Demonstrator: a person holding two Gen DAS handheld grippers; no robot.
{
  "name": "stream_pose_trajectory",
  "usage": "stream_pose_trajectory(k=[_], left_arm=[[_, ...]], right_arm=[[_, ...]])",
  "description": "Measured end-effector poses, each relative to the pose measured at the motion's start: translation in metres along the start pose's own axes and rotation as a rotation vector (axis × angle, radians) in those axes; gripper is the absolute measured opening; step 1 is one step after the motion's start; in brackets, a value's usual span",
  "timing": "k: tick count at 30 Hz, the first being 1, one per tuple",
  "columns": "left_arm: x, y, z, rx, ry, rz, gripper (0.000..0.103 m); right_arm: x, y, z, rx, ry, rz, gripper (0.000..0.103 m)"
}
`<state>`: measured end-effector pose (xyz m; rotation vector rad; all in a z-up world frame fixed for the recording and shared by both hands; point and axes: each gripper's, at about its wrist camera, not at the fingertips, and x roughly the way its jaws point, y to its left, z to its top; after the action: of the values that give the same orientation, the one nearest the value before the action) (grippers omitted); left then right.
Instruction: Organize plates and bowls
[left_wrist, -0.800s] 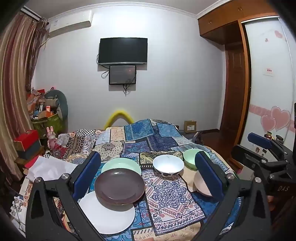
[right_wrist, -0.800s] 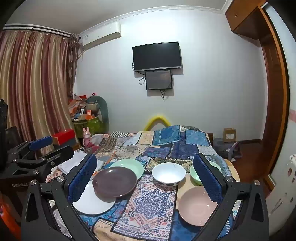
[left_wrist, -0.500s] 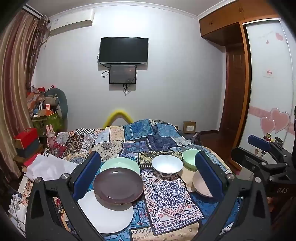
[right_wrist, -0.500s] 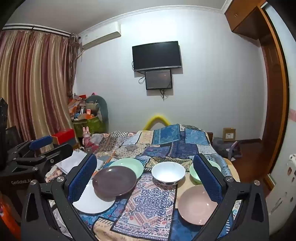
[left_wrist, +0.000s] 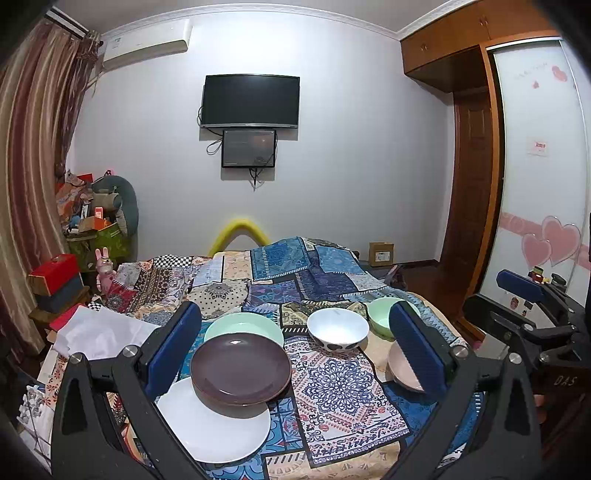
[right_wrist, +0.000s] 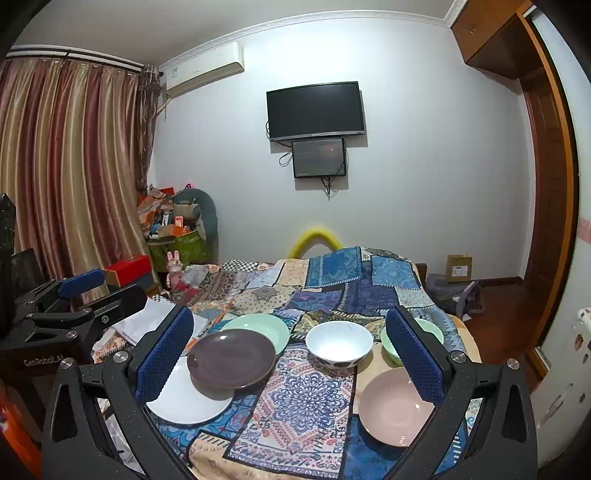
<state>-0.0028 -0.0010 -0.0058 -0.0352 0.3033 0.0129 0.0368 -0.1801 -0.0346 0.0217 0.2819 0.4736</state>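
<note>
Bedroom, bed with patchwork patterned cover (left_wrist: 332, 387) carrying all the dishes. Flat white plate (left_wrist: 214, 432) near left, brown round plate (left_wrist: 240, 367) resting partly on it, pale green plate (left_wrist: 242, 325) just behind. White bowl with dark spots (left_wrist: 338, 330) centre, small green bowl (left_wrist: 380, 317) right of it, pink shallow bowl (right_wrist: 395, 406) near right. Left tongs (left_wrist: 295, 350) fully open, empty, above the near dishes. Right tongs (right_wrist: 291, 358) likewise wide open, gripping nothing.
</note>
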Motion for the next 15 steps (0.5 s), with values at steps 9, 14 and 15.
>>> stream_pose_trajectory(k=[9, 14, 15], left_arm=[[0.0026, 0.0040, -0.0026, -0.020, 0.009, 0.001, 0.103], [0.0031, 0.0056, -0.0032, -0.025, 0.011, 0.000, 0.103], [0.0032, 0.0054, -0.0035, -0.025, 0.013, 0.000, 0.103]], right_arm=[[-0.0009, 0.0011, -0.0009, -0.002, 0.002, 0.006, 0.103], [-0.0001, 0.0002, -0.0021, -0.003, 0.006, 0.006, 0.103], [0.0005, -0.0006, -0.0020, -0.003, 0.008, 0.007, 0.103]])
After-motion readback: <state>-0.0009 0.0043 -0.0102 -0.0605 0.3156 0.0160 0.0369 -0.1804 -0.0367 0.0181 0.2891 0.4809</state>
